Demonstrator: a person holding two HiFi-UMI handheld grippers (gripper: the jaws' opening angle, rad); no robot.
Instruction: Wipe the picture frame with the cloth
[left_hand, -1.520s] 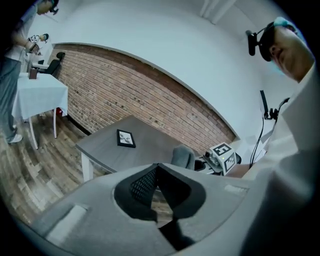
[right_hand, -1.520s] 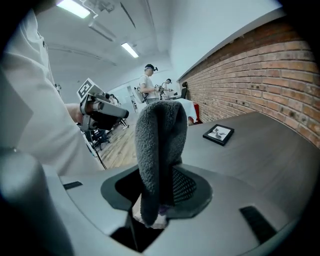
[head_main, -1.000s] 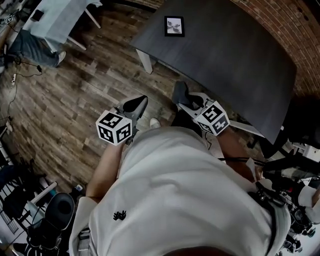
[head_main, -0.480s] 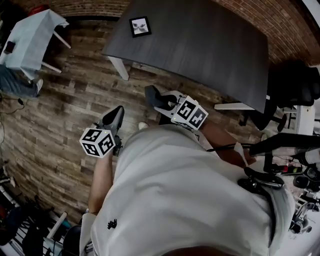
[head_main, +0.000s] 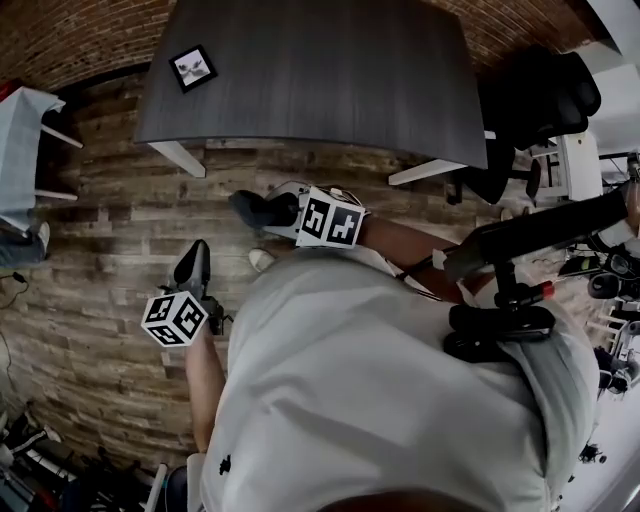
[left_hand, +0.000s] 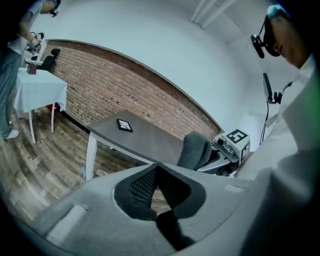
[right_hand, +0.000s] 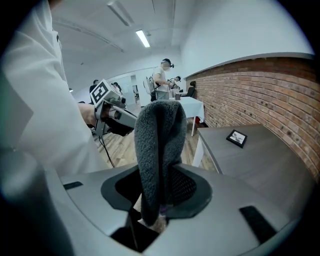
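Observation:
A small black picture frame (head_main: 192, 68) with a pale print lies flat near the far left corner of the dark grey table (head_main: 330, 80); the same frame (left_hand: 124, 125) lies far ahead in the left gripper view, and the frame (right_hand: 236, 137) sits off to the right in the right gripper view. My right gripper (head_main: 250, 210) hangs over the wooden floor just short of the table edge, shut on a folded dark grey cloth (right_hand: 157, 150) that stands up between its jaws. My left gripper (head_main: 192, 268) is lower left of it over the floor, shut with nothing in it.
A black office chair (head_main: 535, 95) stands at the table's right end. A small table with a white cloth (head_main: 20, 150) is at the left. A brick wall (head_main: 80, 35) runs behind the table. Several people (right_hand: 162, 80) stand in the background. Dark equipment (head_main: 510, 320) crowds my right side.
My view has swung round, so the table and frame now lie straight ahead and further left in the picture. Both grippers have shifted left and stayed shut; the cloth stays in the right one.

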